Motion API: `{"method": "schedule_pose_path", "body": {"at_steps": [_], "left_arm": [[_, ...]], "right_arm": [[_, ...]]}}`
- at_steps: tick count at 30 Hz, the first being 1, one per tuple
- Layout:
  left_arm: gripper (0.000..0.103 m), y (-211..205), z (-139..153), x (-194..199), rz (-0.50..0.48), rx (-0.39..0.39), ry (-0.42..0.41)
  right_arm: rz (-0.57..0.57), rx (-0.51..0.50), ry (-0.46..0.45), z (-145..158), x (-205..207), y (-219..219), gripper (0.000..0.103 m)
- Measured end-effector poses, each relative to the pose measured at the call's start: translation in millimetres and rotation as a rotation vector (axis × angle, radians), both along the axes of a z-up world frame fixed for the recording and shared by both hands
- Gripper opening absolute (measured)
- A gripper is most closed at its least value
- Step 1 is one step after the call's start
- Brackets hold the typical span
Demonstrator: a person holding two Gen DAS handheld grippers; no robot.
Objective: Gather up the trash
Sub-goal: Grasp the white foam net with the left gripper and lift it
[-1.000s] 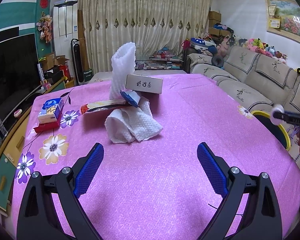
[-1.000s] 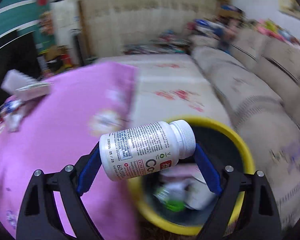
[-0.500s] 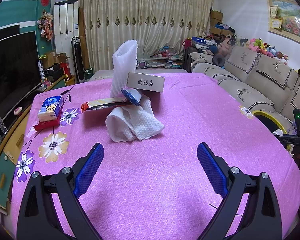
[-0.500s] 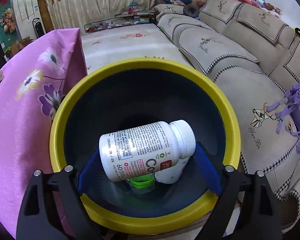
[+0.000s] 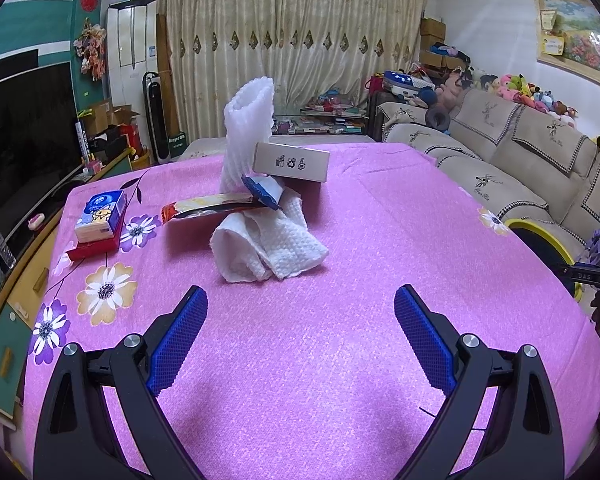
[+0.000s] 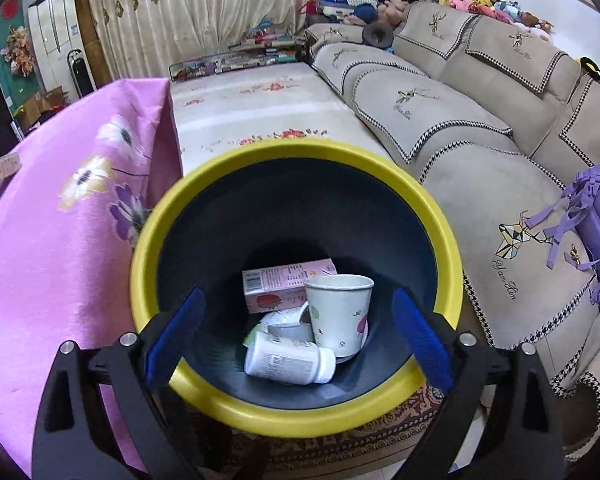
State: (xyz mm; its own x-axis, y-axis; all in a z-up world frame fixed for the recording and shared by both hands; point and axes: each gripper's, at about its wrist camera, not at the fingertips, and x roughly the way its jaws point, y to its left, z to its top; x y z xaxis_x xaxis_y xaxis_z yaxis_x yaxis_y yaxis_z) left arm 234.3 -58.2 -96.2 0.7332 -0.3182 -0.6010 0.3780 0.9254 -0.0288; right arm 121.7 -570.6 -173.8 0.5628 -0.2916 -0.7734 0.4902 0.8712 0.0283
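Note:
In the right wrist view my right gripper (image 6: 298, 316) hangs over the yellow-rimmed dark bin (image 6: 440, 216), its jaws opening with nothing between them. The white pill bottle (image 6: 290, 360) lies on its side at the bin's bottom beside a paper cup (image 6: 338, 312) and a pink carton (image 6: 280, 284). In the left wrist view my left gripper (image 5: 300, 320) stands open above the pink tablecloth (image 5: 340, 360). Ahead of it lies a trash pile: a crumpled paper towel (image 5: 268, 244), a foam sleeve (image 5: 246, 132), a cardboard box (image 5: 292, 162) and a snack wrapper (image 5: 208, 206).
A tissue pack (image 5: 100, 212) on a red box sits at the table's left. The bin's rim (image 5: 544, 236) shows past the table's right edge, next to a sofa (image 6: 440, 112). A TV (image 5: 16, 132) and cabinet stand left. A purple bag (image 6: 596, 216) lies on the sofa.
The pill bottle left my right gripper and dropped into the bin. The right gripper moved down over the bin and its jaws widened. The left gripper stayed still.

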Motion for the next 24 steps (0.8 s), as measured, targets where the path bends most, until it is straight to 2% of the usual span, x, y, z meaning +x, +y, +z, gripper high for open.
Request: {"method": "schedule_pose_path", "body": {"at_steps": [5, 9, 15, 20, 24], "left_arm": [[0.093, -1, 9, 3, 0.016, 0.004, 0.014], [0.093, -7, 33, 14, 0.027, 0.030, -0.015], [0.092, -19, 60, 48, 0.009, 0.027, -0.066], [0.075, -22, 64, 97, 0.033, -0.001, -0.028], [0.075, -17, 59, 135, 0.088, -0.004, 0.005]], "right_arm": [[0.020, -0.007, -0.041, 13, -4, 7, 0.090], [0.032, -0.023, -0.056, 21, -5, 12, 0.090], [0.025, -0.010, -0.077, 24, -13, 7, 0.090], [0.010, -0.004, -0.079, 25, -19, 1, 0.090], [0.003, -0.002, -0.082, 26, -21, -1, 0.090]]}}
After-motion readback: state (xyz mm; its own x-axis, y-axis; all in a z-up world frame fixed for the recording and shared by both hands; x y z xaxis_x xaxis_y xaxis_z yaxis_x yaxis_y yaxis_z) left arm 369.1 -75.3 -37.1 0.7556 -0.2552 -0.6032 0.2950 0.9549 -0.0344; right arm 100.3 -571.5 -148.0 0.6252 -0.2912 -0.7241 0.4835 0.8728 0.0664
